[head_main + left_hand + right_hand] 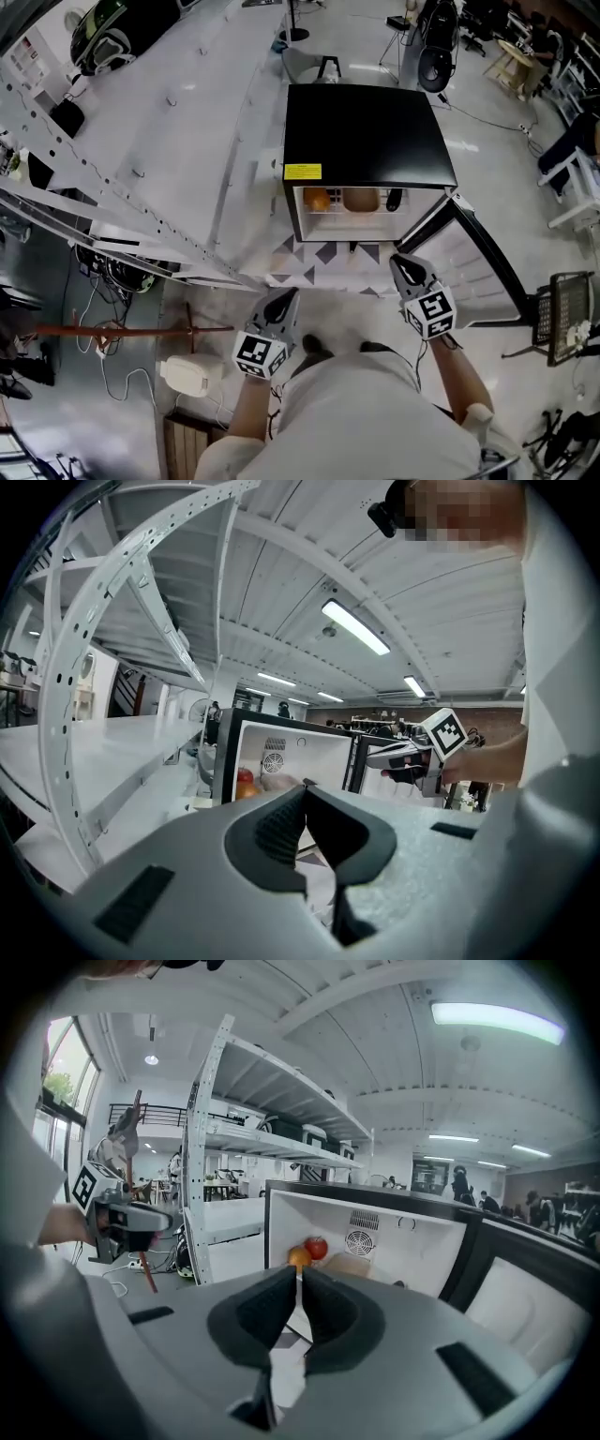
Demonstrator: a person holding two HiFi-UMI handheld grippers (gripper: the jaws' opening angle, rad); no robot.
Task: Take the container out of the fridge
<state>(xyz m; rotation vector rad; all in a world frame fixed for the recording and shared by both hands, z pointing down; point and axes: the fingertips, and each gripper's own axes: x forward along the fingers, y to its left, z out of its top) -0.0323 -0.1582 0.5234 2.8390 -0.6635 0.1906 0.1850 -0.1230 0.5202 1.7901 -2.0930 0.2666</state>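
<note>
Indoors, a black fridge [370, 131] stands open on pale floor [216, 305], left tool [283, 300] and right tool [402, 266] closed.

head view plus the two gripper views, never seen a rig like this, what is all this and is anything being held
There is no robot here: a person holds a two-jaw gripper in each hand. The head view looks down from the person's head at the left gripper, the right gripper and a small black fridge with its door open. Each gripper view looks along that gripper's own jaws towards the fridge. Inside sit a round orange fruit, a round red fruit and a tan container. Both grippers are shut with nothing between the jaws, and the container is untouched.
</note>
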